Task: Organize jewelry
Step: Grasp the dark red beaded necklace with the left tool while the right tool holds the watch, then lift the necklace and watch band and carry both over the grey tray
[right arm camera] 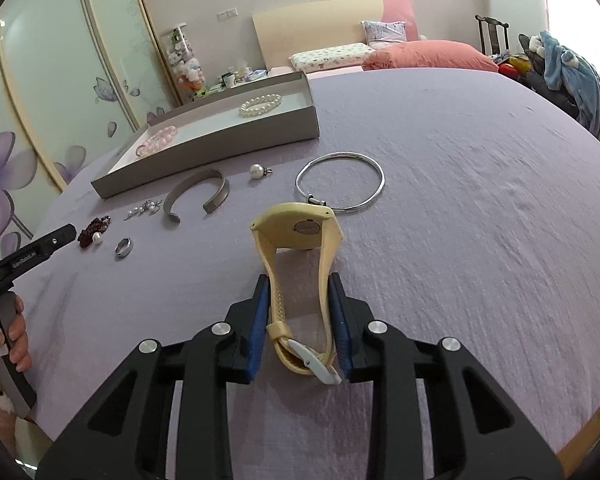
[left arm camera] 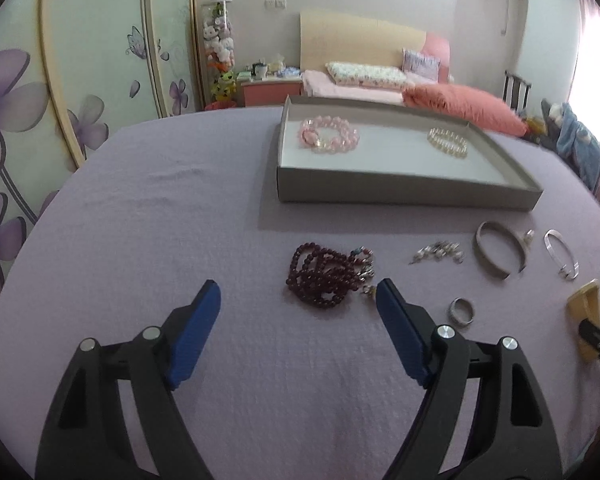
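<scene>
My right gripper point(right arm camera: 299, 285) is shut on the strap of a yellow watch point(right arm camera: 300, 236), also seen in the left wrist view point(left arm camera: 584, 300). My left gripper point(left arm camera: 298, 294) is open and empty, just short of a dark red bead necklace point(left arm camera: 324, 276). A grey tray point(left arm camera: 400, 194) holds a pink bead bracelet point(left arm camera: 329, 135) and a pearl bracelet point(left arm camera: 447, 142). On the purple cloth lie a silver ring point(left arm camera: 462, 311), a wide silver cuff point(left arm camera: 498, 254), a thin silver bangle point(right arm camera: 340, 182), a pearl pendant point(right arm camera: 256, 171) and small pearl pieces point(left arm camera: 438, 251).
The purple cloth point(right arm camera: 460, 200) covers a round table. Behind it stand a bed with pillows point(left arm camera: 460, 106), a flowered wardrobe point(left arm camera: 40, 100) and a chair with clothes point(right arm camera: 560, 68). A hand point(right arm camera: 8, 340) holds the left gripper's handle.
</scene>
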`<action>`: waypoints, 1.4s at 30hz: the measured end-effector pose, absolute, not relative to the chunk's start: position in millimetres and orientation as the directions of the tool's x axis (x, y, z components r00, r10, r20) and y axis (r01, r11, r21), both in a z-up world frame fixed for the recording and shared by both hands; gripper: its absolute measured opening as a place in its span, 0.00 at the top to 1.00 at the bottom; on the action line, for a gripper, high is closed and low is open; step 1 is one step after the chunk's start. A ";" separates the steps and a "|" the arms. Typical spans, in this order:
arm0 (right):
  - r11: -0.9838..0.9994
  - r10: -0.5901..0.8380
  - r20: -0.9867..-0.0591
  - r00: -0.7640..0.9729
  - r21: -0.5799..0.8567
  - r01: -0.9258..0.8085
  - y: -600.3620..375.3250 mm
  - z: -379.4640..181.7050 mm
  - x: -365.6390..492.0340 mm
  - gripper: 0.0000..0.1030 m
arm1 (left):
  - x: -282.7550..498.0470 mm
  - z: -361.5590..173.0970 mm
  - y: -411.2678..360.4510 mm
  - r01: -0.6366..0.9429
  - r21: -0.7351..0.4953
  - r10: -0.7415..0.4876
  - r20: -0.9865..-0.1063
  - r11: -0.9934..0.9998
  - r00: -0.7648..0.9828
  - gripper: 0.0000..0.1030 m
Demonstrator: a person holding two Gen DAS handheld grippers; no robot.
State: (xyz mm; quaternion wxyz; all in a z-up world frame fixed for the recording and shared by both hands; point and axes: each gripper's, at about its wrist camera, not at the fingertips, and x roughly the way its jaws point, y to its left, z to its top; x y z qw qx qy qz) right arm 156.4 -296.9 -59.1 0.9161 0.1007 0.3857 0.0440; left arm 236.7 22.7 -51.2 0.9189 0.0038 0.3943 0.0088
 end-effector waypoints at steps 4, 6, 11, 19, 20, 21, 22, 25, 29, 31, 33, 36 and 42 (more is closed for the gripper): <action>0.977 0.160 -0.694 0.702 0.212 -0.012 -296.5 -60.4 157.2 0.70 | 248.4 -58.3 18.6 0.014 0.034 0.017 -0.758 0.999 0.652 0.33; 0.977 0.164 -0.693 0.702 0.214 -0.016 -296.9 -60.6 157.5 0.70 | 254.8 -61.8 16.1 0.026 0.033 0.009 -0.774 0.999 0.633 0.38; 0.978 0.165 -0.690 0.704 0.207 -0.025 -296.7 -61.2 158.4 0.69 | 268.9 -64.2 19.2 0.010 -0.012 -0.016 -0.785 1.000 0.619 0.51; 0.977 0.169 -0.690 0.704 0.210 -0.028 -297.8 -61.3 160.1 0.69 | 276.7 -64.5 8.2 0.042 -0.002 -0.028 -0.787 0.999 0.616 0.47; 0.977 0.169 -0.691 0.703 0.211 -0.028 -297.8 -61.2 160.3 0.68 | 278.6 -64.8 6.6 0.043 0.004 -0.023 -0.788 0.999 0.615 0.49; 0.977 0.169 -0.691 0.703 0.210 -0.029 -297.8 -61.2 160.3 0.68 | 279.1 -64.5 6.0 0.043 0.008 -0.020 -0.786 0.999 0.617 0.62; 0.977 0.170 -0.691 0.703 0.211 -0.029 -297.8 -61.3 160.6 0.68 | 278.9 -63.9 6.1 0.043 0.008 -0.021 -0.783 0.999 0.622 0.73; 0.977 0.169 -0.691 0.702 0.211 -0.028 -297.8 -61.4 161.5 0.68 | 278.8 -63.5 9.1 0.044 0.004 -0.025 -0.781 0.999 0.624 0.87; 0.977 0.171 -0.691 0.702 0.213 -0.028 -298.1 -61.3 161.6 0.68 | 274.4 -62.4 15.9 0.041 -0.030 -0.049 -0.775 0.999 0.630 0.91; 0.976 0.172 -0.691 0.702 0.215 -0.028 -297.7 -61.3 162.1 0.69 | 270.3 -58.5 22.0 0.038 -0.063 -0.073 -0.763 0.997 0.643 0.91; 0.976 0.172 -0.690 0.703 0.215 -0.028 -297.5 -61.3 162.5 0.69 | 264.5 -53.7 28.4 0.036 -0.101 -0.100 -0.747 0.994 0.657 0.91; 0.977 0.168 -0.690 0.704 0.209 -0.028 -296.9 -60.9 162.4 0.69 | 251.8 -42.3 38.0 0.034 -0.135 -0.120 -0.711 0.990 0.692 0.91; 0.978 0.167 -0.690 0.704 0.207 -0.029 -296.6 -60.7 162.1 0.69 | 224.6 -17.8 41.2 0.054 -0.176 -0.157 -0.645 0.983 0.748 0.91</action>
